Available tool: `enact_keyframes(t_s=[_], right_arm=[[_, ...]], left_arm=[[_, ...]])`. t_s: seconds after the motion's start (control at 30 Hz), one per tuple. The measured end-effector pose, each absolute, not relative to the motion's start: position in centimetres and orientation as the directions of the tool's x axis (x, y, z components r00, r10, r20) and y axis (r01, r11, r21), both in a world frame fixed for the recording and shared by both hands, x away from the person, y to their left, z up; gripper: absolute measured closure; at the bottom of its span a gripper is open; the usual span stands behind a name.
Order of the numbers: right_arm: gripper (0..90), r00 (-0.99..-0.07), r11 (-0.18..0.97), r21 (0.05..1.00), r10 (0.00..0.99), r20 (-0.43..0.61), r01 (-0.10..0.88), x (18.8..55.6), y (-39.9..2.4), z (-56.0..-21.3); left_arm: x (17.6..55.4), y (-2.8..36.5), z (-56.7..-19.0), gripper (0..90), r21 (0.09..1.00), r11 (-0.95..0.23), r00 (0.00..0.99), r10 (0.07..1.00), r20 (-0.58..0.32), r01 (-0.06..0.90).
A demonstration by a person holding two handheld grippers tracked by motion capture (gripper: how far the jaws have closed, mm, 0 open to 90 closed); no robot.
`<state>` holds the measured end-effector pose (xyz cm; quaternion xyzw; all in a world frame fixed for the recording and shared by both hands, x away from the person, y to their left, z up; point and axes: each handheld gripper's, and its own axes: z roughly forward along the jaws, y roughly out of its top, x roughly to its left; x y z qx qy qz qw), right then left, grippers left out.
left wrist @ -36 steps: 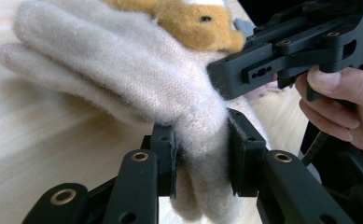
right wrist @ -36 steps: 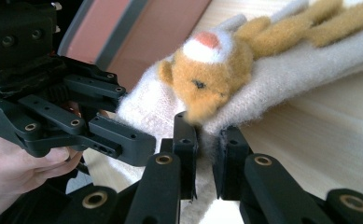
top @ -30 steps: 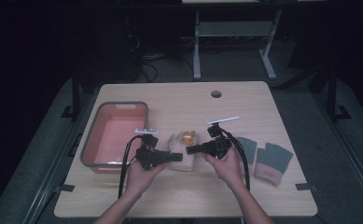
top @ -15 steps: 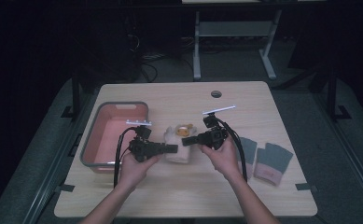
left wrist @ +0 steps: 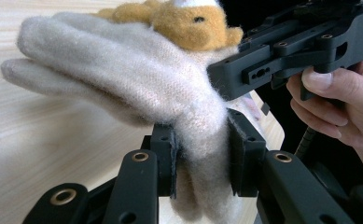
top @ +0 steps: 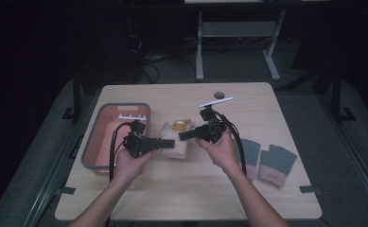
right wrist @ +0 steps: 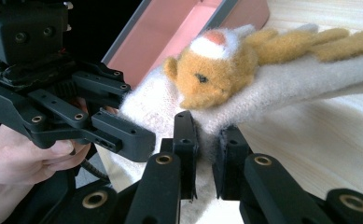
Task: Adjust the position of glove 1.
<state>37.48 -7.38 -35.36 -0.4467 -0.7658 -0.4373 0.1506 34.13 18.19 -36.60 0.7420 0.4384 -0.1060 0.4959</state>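
Note:
A cream fuzzy glove with an orange bear on its back hangs between both grippers above the table's middle. My left gripper comes in from the left and is shut on the glove's cuff. In the left gripper view its pads squeeze the cuff of the glove below the bear. My right gripper comes in from the right, shut on the same cuff. In the right gripper view its jaws pinch the glove just under the bear, with the left gripper close beside.
A pink bin with a grey rim stands at the table's left, close to my left hand. Two grey and pink gloves lie flat at the right. A small dark disc sits near the far edge.
Both hands have risen together and shifted a little away from the near edge, carrying the cream glove up with them. Both grips are unchanged.

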Motion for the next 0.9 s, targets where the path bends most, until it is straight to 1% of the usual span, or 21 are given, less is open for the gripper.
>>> enact_keyframes(t_s=[0.2,0.3,0.5,0.9], right_arm=[[80.8,-0.548,0.217,0.525,0.548,0.632,0.823,37.9,-7.3,-34.9],[80.8,-0.554,0.211,0.536,0.541,0.632,0.817,38.1,-7.2,-35.0],[80.8,-0.538,0.201,0.518,0.526,0.659,0.831,38.2,-7.2,-34.9],[80.8,-0.542,0.21,0.516,0.522,0.659,0.83,38.6,-6.7,-34.1]], left_arm=[[34.4,18.4,-36.3,67.7,0.636,-0.115,0.585,0.542,-0.604,0.763],[34.5,18.6,-36.0,67.7,0.64,-0.114,0.586,0.545,-0.599,0.76],[34.5,18.6,-35.5,67.7,0.635,-0.115,0.582,0.549,-0.6,0.764],[34.9,19.3,-34.9,67.7,0.626,-0.108,0.574,0.541,-0.615,0.772]])
